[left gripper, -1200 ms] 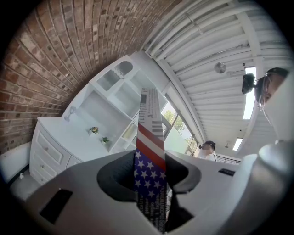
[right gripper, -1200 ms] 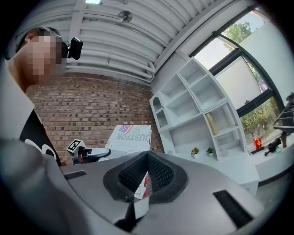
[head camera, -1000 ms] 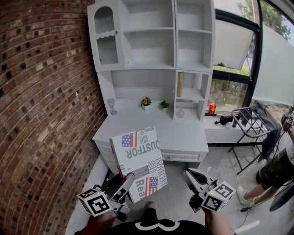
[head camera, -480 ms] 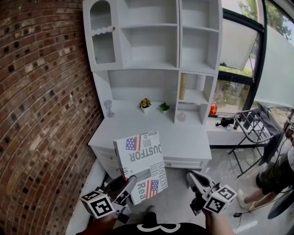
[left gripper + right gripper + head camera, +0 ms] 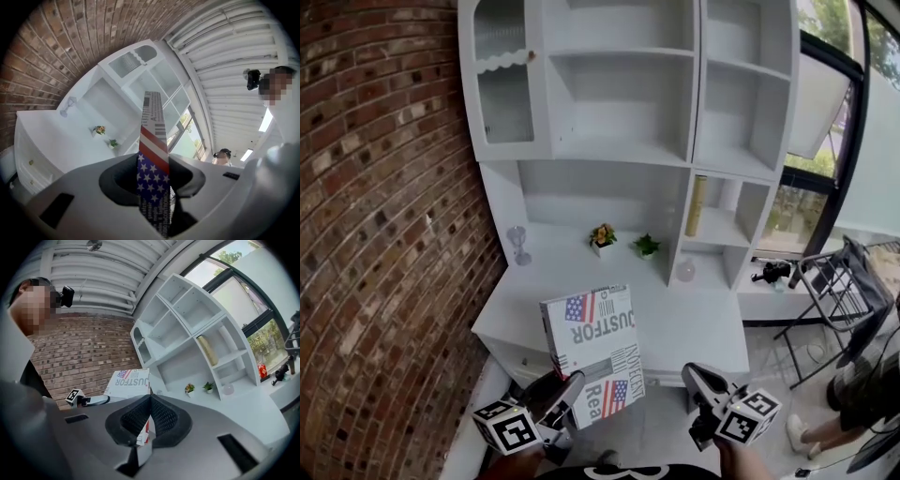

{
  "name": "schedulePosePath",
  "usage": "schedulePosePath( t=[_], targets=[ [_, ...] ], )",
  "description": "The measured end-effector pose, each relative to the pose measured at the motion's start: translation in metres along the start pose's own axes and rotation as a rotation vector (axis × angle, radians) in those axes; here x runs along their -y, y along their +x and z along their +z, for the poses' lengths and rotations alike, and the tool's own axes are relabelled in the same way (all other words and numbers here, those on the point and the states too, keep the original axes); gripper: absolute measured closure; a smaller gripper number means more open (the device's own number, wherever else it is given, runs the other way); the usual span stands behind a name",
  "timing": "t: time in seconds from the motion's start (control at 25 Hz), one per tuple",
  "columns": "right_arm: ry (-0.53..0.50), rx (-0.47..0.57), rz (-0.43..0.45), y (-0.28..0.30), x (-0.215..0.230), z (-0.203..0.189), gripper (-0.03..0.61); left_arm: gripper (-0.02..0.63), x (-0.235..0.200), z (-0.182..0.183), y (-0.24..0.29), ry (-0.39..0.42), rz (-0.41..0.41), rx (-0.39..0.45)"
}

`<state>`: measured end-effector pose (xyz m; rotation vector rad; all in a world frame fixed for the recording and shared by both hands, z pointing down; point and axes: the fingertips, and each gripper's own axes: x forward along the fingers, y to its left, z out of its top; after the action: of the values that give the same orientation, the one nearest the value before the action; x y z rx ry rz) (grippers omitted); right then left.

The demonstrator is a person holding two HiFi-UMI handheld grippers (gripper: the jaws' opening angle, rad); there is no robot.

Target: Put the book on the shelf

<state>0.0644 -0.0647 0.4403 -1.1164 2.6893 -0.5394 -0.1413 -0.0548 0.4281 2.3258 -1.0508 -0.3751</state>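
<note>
Our left gripper (image 5: 570,382) clamps the book (image 5: 592,337) upright; our right gripper (image 5: 692,374) is closed and empty. Ahead of both are the white desk (image 5: 684,328) and shelf (image 5: 623,150), with a brick wall (image 5: 375,234) left of them.

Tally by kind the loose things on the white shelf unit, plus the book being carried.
Book: 1
Potted plants: 2
Stemmed glass: 1
Clear round object: 1
Tan upright roll: 1
Total: 6
</note>
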Motion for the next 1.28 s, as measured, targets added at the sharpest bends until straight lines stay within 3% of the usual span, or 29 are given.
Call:
schedulePosePath(
  t=[0.44,0.8,1.12,1.28],
  targets=[
    [-0.035,-0.002,-0.012,0.086,0.042,0.033,0.568,0.459,-0.064,0.068,0.062,0.042,-0.004,0.036],
    [-0.086,0.009,0.013,0.112,0.054,0.058,0.568,0.460,-0.061,0.110,0.095,0.126,-0.035,0.096],
    [-0.100,0.014,0.085,0.142,0.068,0.082,0.568,0.460,-0.055,0.146,0.125,0.165,-0.026,0.153],
    [-0.098,0.018,0.114,0.160,0.086,0.098,0.568,0.459,-0.057,0.168,0.145,0.141,-0.037,0.193]
  ],
)
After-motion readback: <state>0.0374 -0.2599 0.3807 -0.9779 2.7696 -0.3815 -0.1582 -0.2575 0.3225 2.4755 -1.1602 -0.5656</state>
